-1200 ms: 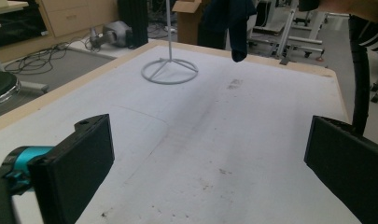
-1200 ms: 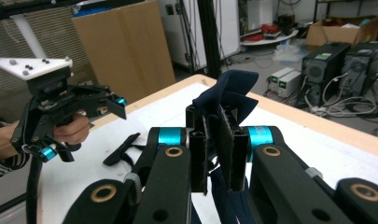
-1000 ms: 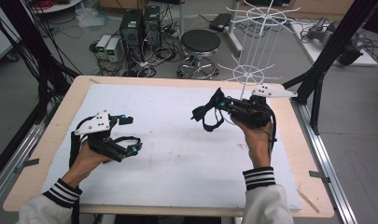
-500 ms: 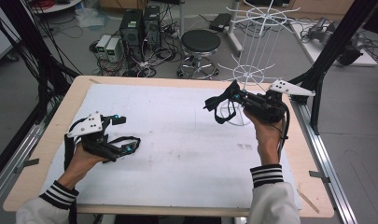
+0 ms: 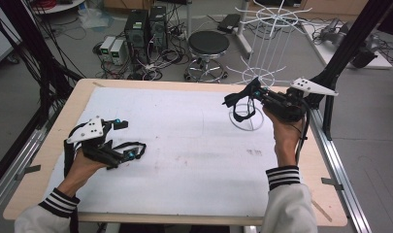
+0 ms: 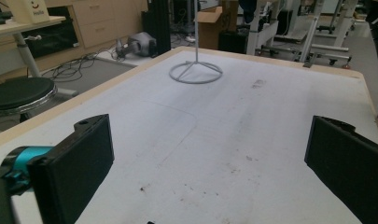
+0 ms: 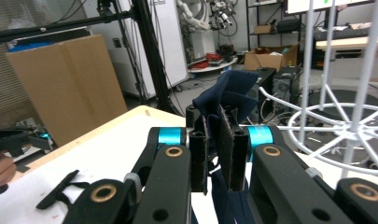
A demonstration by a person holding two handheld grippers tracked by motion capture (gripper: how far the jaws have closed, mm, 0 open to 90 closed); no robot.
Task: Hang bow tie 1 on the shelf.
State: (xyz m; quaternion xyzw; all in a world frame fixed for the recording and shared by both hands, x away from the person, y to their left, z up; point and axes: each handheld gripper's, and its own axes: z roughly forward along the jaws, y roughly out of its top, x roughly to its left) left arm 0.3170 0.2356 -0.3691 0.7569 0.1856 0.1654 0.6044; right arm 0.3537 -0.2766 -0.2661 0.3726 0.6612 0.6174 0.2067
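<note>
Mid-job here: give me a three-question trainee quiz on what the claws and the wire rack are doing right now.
1. True or false: the right claw is shut on a dark strap.
2. The left claw is: A open, B shut on a strap, C shut on the rack.
3. On what does the white wire rack stand?

Key: 1 true. 2 A; its jaws stand wide apart above the table, with nothing between them. 3 On the table, on its ring base, near the right claw.

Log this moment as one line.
right gripper: shut on dark strap | beside white wire rack | left gripper: open, above table
</note>
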